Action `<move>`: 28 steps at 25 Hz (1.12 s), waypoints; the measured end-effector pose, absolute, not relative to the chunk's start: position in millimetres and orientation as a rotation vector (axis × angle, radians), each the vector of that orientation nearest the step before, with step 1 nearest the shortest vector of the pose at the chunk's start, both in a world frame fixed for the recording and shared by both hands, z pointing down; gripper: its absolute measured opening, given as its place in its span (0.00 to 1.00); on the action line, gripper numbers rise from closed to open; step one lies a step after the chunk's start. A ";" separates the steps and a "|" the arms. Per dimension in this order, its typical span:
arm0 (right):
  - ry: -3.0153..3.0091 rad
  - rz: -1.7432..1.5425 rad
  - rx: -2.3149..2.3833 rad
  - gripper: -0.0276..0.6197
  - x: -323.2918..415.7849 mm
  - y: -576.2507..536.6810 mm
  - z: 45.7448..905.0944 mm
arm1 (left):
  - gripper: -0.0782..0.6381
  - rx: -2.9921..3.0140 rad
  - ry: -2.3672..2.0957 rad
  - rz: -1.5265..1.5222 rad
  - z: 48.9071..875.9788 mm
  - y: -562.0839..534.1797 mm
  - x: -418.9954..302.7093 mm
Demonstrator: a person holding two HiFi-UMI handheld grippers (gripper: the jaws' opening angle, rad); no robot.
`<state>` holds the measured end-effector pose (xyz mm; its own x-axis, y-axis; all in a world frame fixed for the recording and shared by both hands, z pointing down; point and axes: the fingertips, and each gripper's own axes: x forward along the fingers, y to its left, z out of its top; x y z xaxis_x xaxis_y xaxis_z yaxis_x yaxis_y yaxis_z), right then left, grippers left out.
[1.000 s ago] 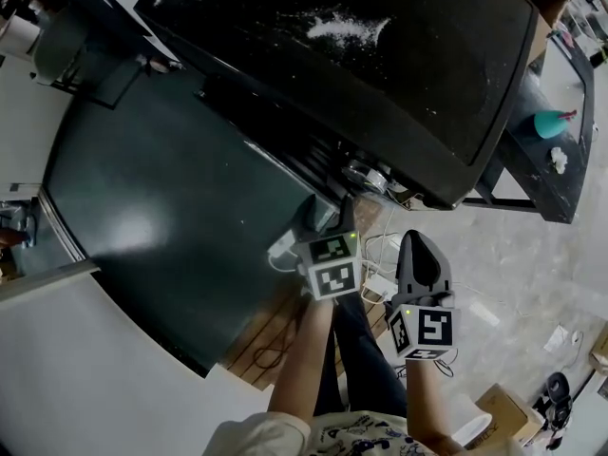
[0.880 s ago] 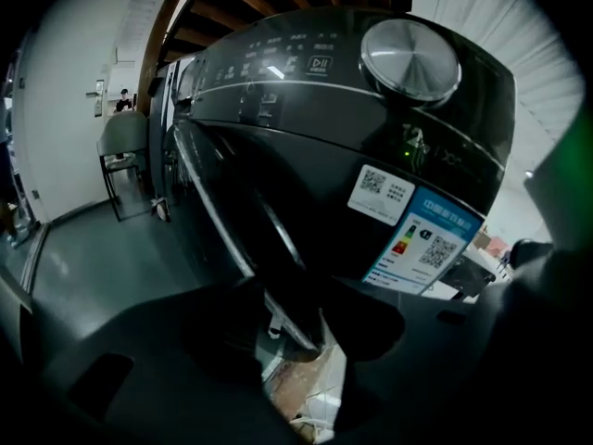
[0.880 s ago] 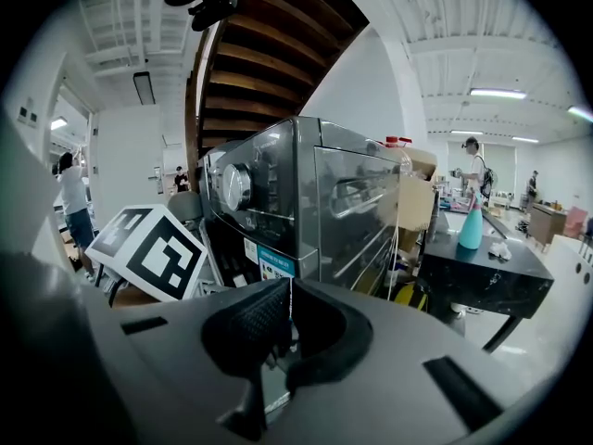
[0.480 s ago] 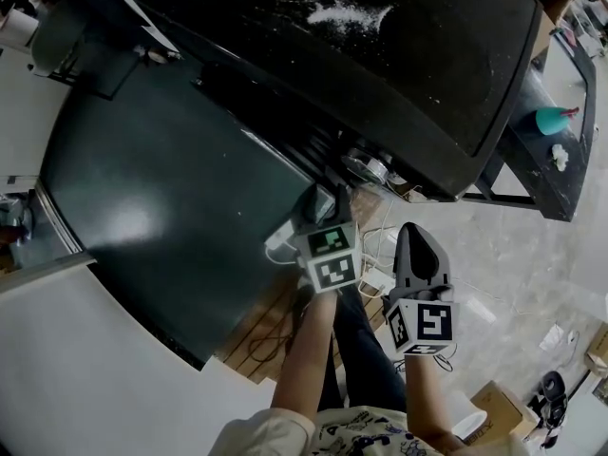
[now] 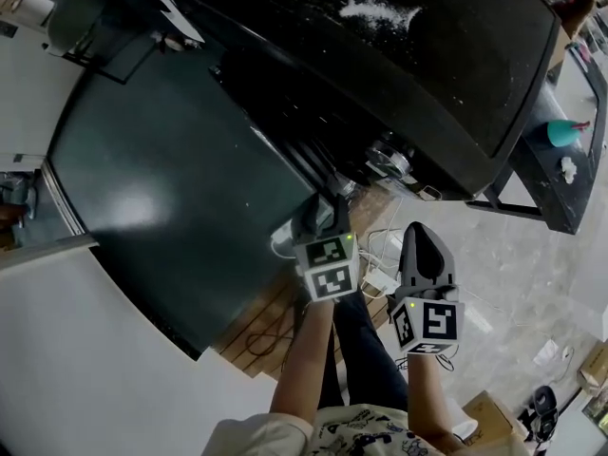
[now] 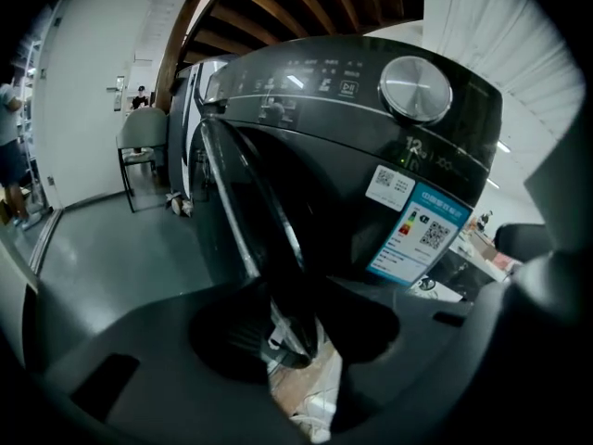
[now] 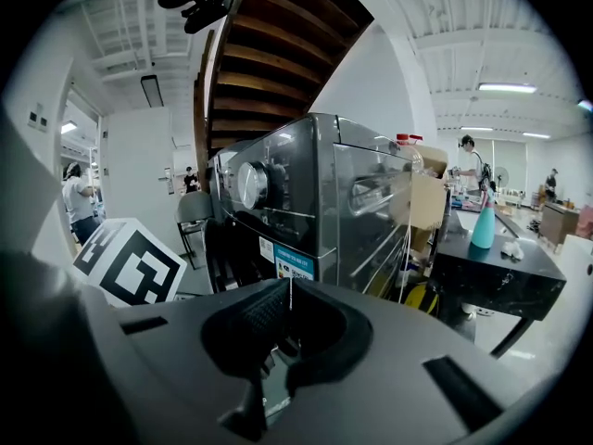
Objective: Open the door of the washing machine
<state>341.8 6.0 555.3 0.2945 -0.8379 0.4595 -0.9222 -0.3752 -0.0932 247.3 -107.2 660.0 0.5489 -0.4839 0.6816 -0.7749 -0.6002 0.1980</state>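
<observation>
The dark washing machine (image 5: 427, 55) lies across the top of the head view, its big dark door (image 5: 171, 179) swung out to the left. My left gripper (image 5: 321, 218) is at the door's free edge. In the left gripper view the door's rim (image 6: 250, 211) runs down between the jaws of the left gripper (image 6: 292, 327). They have just been closing and now pinch it. The silver dial (image 6: 416, 88) and a blue label (image 6: 422, 230) show behind. My right gripper (image 5: 423, 240) hangs to the right, away from the machine, shut and holding nothing (image 7: 289, 318).
White cables and a power strip (image 5: 380, 278) lie on the floor under the grippers. A black table (image 5: 546, 174) with a teal bottle (image 5: 562, 131) stands right of the machine. A cardboard box (image 5: 499, 411) sits near my feet. People stand far off (image 7: 74, 197).
My left gripper has moved a little onto the door's edge, and its jaws have narrowed around the rim. The right gripper has stayed where it was.
</observation>
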 end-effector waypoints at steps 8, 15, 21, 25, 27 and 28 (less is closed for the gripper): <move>-1.753 0.633 2.282 0.07 308.4 -17.6 550.6 | 0.29 2.263 -1.059 0.778 660.6 -101.4 211.7; -1.871 0.607 2.175 0.07 275.6 -40.8 549.3 | 0.25 2.195 -1.150 0.744 663.0 -101.0 168.0; -1.967 0.575 2.088 0.07 247.6 -58.7 542.9 | 0.21 2.137 -1.269 0.751 664.2 -105.5 120.7; -2.033 0.561 2.023 0.07 229.2 -69.1 540.2 | 0.20 2.083 -1.361 0.747 664.5 -112.7 85.9; -2.063 0.554 1.992 0.07 220.9 -73.4 540.0 | 0.20 2.057 -1.400 0.736 664.7 -117.2 69.5; -2.078 0.551 1.977 0.07 216.4 -75.7 540.3 | 0.20 2.048 -1.419 0.734 664.9 -120.0 61.1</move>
<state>216.4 -75.7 540.3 -0.0704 -0.9099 0.4088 -0.9929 0.0244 -0.1167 61.1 -120.0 664.9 0.2978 -0.6527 0.6966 -0.9456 -0.3016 0.1217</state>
